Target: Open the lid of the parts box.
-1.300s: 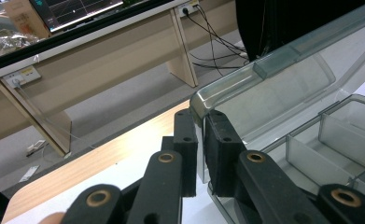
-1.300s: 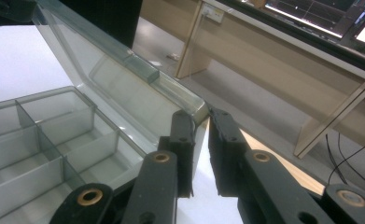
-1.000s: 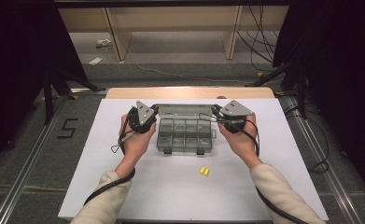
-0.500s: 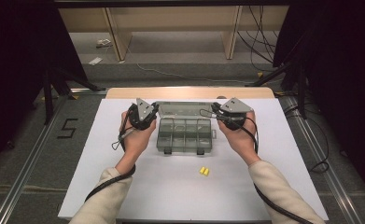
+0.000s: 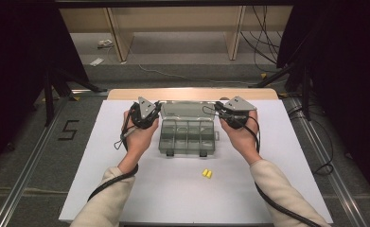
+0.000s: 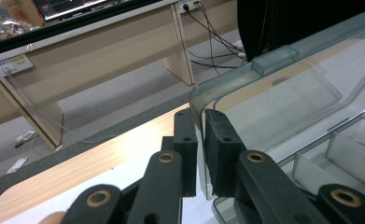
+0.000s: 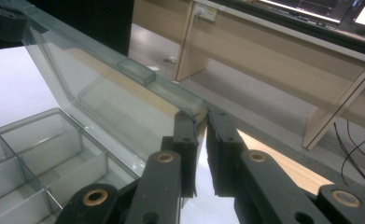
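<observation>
A clear plastic compartment box (image 5: 188, 139) sits mid-table, and its lid (image 5: 188, 109) is swung up at the far side. My left gripper (image 5: 158, 109) is shut on the lid's left corner. In the left gripper view the jaws (image 6: 200, 126) pinch the lid's rim (image 6: 227, 84). My right gripper (image 5: 217, 110) is shut on the lid's right corner. In the right gripper view the jaws (image 7: 200, 122) clamp the lid's edge (image 7: 171, 91). The box's compartments (image 7: 40, 149) look empty.
Two small yellow pieces (image 5: 207, 173) lie on the white table top (image 5: 286, 156) in front of the box. A wooden strip (image 5: 192, 93) runs along the far edge. Beyond it are the floor, shelf legs and cables.
</observation>
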Demonstrator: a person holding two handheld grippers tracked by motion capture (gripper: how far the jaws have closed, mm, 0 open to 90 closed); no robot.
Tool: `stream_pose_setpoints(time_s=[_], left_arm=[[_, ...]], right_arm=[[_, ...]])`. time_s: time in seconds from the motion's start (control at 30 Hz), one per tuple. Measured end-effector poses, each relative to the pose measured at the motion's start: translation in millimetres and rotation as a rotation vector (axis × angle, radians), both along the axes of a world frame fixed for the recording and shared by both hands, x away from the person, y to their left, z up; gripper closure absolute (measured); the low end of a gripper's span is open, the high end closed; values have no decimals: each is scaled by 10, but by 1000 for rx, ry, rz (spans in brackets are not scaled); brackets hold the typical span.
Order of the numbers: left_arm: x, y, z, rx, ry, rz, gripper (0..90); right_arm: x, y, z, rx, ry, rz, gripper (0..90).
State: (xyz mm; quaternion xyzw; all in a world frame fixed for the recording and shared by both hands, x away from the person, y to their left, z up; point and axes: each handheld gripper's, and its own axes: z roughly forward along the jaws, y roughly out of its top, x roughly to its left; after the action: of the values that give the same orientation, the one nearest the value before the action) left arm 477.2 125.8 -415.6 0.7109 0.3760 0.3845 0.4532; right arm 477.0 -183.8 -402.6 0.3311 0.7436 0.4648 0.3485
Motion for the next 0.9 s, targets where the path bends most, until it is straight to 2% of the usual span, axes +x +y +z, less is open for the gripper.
stream_pose_setpoints(time_s=[0.9], left_arm=[[96, -2, 21, -12, 18, 4, 831]], right_arm=[[105, -3, -1, 45, 16, -15, 836]])
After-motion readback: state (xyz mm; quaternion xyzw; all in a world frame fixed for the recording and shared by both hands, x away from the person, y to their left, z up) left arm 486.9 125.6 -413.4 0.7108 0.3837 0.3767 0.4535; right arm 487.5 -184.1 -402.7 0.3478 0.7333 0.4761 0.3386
